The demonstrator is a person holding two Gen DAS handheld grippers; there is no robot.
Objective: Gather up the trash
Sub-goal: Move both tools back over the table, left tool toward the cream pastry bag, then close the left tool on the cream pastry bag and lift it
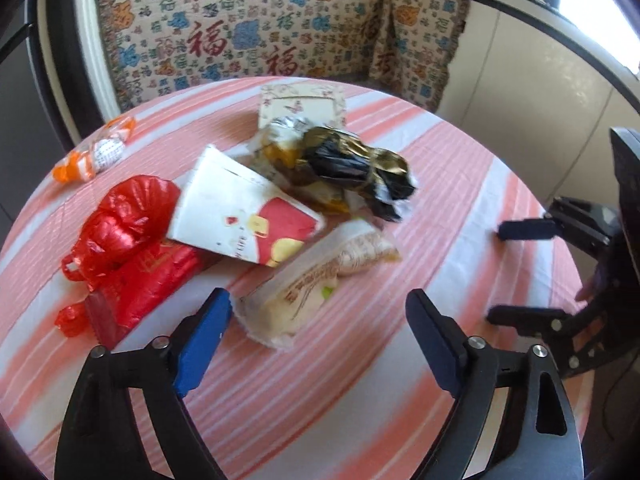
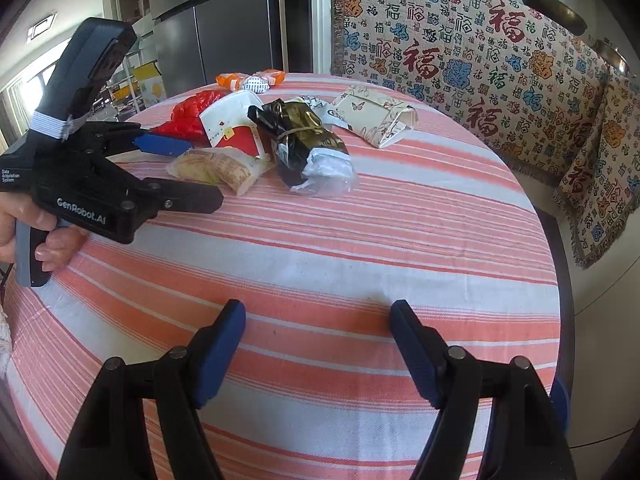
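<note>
Right now the beige crinkly snack packet (image 1: 316,280) lies at lower centre of my left view, long axis running up-right, its near end between my left fingers (image 1: 320,320), spread wide and empty. My right fingers (image 2: 318,320), also open, hover over bare striped bench (image 2: 360,248), farther off.
</note>
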